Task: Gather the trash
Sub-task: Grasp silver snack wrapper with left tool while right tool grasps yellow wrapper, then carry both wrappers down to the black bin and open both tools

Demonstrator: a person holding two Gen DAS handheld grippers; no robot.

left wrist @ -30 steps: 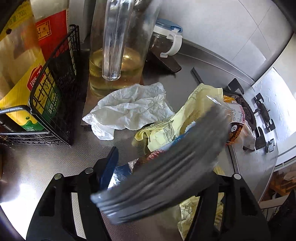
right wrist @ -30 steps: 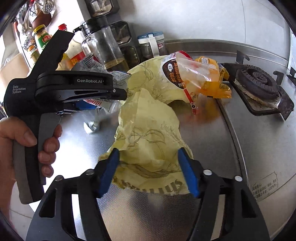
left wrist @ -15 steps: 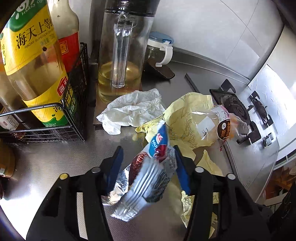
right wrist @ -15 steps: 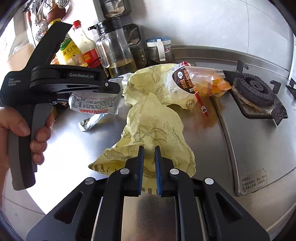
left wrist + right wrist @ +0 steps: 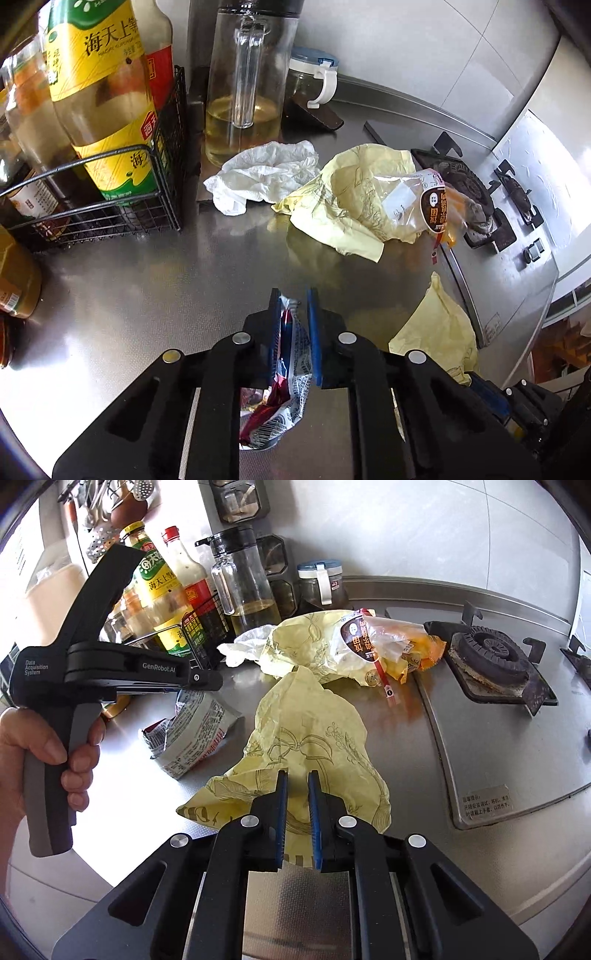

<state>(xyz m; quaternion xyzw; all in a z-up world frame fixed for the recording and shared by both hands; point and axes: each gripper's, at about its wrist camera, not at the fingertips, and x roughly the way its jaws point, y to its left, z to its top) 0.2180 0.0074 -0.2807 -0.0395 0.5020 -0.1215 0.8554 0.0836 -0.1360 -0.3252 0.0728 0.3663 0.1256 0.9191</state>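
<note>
Right wrist view, left tool (image 5: 207,681) level in hand (image 5: 48,746), closing on foil wrapper (image 5: 192,734), right tool (image 5: 297,805) apparently pinching yellow paper (image 5: 314,738)

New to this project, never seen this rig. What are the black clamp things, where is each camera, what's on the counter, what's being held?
No robot arm here: a person holds a trigger-operated two-finger gripper in each hand, with a fisheye camera on each that looks forward along its fingers.

In the left wrist view, the left gripper is closing its blue pads on a silver snack wrapper. The right wrist view shows that same tool from the side, in a hand, with the wrapper hanging below.

In the right wrist view, the right gripper is shut on a yellow paper wrapper.

On the steel counter lie a crumpled white tissue, another yellow wrapper and a clear plastic snack bag. Behind stand an oil jug and a wire rack of bottles; a gas burner sits to the right.
</note>
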